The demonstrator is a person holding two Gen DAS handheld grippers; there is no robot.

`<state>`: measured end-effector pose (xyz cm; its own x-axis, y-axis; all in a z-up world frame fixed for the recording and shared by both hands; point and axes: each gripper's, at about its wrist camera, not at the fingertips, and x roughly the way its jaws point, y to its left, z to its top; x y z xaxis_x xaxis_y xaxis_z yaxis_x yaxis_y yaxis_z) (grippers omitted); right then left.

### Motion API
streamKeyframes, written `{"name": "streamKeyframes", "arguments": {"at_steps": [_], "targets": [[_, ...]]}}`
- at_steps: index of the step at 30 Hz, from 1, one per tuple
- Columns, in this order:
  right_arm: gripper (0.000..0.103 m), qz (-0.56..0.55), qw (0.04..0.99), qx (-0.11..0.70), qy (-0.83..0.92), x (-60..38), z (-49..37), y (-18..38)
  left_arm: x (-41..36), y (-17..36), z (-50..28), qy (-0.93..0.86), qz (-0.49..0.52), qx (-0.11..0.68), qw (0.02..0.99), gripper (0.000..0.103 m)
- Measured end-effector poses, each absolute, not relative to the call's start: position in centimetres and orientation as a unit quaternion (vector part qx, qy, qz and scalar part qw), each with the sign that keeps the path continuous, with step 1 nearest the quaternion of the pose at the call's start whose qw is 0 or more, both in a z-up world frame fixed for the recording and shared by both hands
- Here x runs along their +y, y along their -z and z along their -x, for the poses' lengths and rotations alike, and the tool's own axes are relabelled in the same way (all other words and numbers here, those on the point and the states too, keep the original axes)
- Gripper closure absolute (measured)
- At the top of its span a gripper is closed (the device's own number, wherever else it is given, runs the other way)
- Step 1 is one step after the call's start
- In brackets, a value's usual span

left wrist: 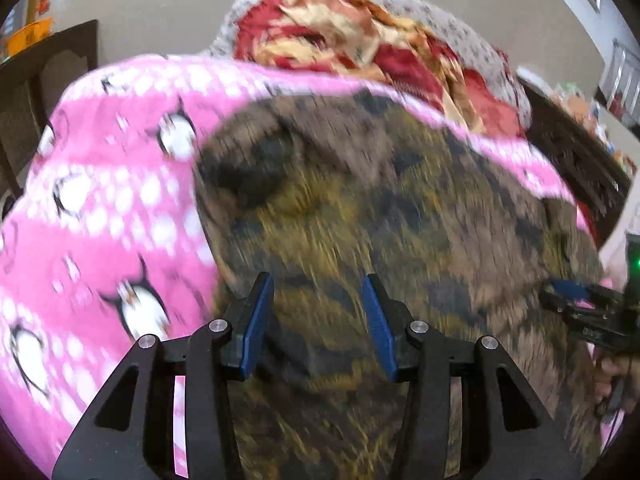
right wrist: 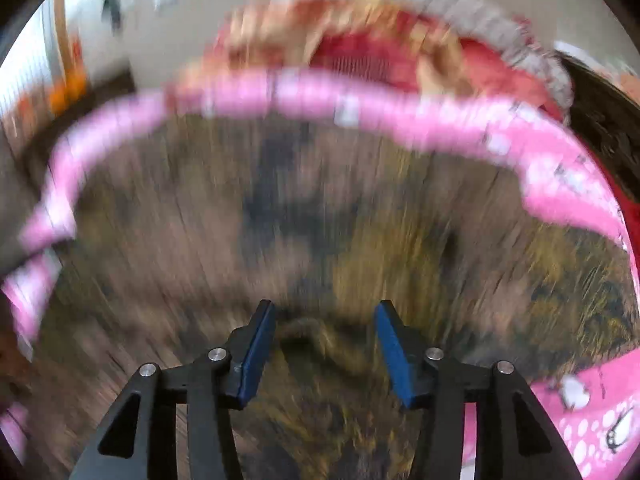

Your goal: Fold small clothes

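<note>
Left wrist: L gripper (left wrist: 318, 312) and R gripper (right wrist: 326, 340) jaws apart, empty, over brown camo garment (left wrist: 400, 208) on pink penguin blanket (left wrist: 100, 220). Mid-fold prob; next needs edge grab.

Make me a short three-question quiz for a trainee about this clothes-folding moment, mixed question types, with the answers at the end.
1. True or false: the left gripper is clamped shut on the brown and olive camouflage garment.
2. Multiple choice: what does the camouflage garment lie on? A) a bare wooden floor B) the pink fleece blanket with penguin print C) a blue plastic tray
3. Fill in: beyond the pink blanket sits a crumpled cloth in red and ____.

Key
1. False. Its jaws stand apart over the garment, as do those of the right gripper.
2. B
3. Gold
</note>
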<state>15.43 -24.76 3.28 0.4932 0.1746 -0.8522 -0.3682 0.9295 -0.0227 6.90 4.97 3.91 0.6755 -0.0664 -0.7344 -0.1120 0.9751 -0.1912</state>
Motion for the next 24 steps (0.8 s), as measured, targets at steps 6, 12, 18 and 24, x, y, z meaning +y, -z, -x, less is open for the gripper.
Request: {"name": "streamKeyframes", "arguments": {"at_steps": [6,12,18,24], "targets": [[0.048,0.032,0.910,0.391,-0.133,-32.2,-12.5,-9.0,3.3,-2.1,-5.2,0.008,0.075,0.397,0.915,0.045],[0.045,-0.139,0.918,0.372,0.014,-50.6,-12.6,-9.0,2.3,-1.6,-5.4,-0.005,0.051,0.402,0.914,0.043],[0.062,-0.292,0.872,0.391,0.018,-59.6,-13.4,-4.4,2.7,-1.4,-5.3,-0.002,0.061,0.402,0.914,0.043],[0.073,-0.355,0.865,0.355,0.018,-60.0,-15.9,-2.8,2.8,-1.3,-5.2,-0.003,0.062,0.403,0.913,0.043]]}}
